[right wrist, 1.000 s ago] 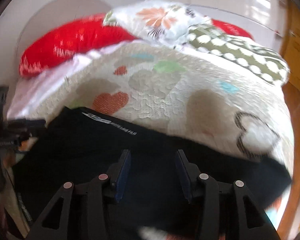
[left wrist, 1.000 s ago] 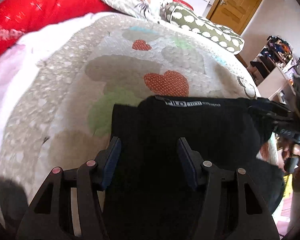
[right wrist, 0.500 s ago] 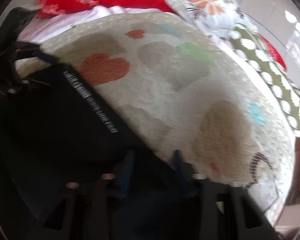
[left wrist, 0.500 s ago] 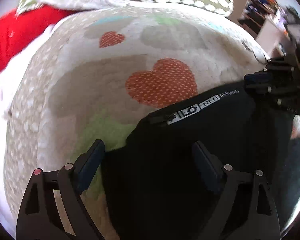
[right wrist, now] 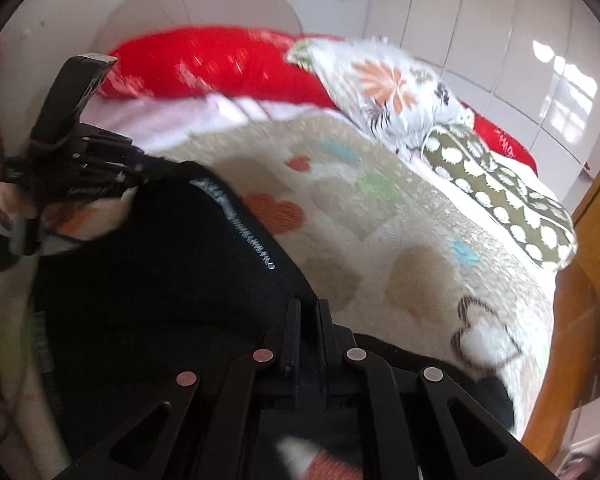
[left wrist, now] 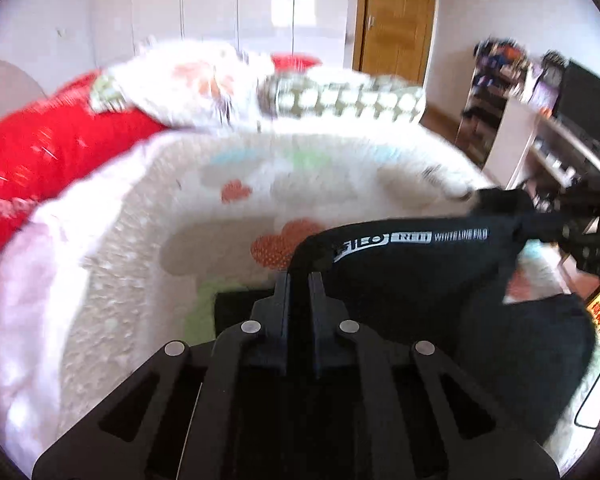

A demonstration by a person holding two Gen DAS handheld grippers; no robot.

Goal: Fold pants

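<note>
Left wrist view, item one: left tongs [left wrist: 299, 280], pressed together, pinching the near-left corner of the pants [left wrist: 412, 276] waistband. Black cloth rises between the jaws.

Item two: pants, black, white lettering along the band [left wrist: 412, 238]. The band runs as the long axis, from the left tongs across to the right tongs [left wrist: 500, 204], sagging slightly between them. The body hangs below, its lower part on the bed [left wrist: 140, 240].

Item three: right tongs, far right of this view, pinching the band's other end.

Right wrist view, same items mirrored: left tongs [right wrist: 140, 168] at upper left, band [right wrist: 240, 220] slanting down to the right tongs [right wrist: 309, 312], jaws pressed together on cloth.

Judgement: each hand is nearest its own corner, so any fold turns on keeping the band taut between them.
</note>
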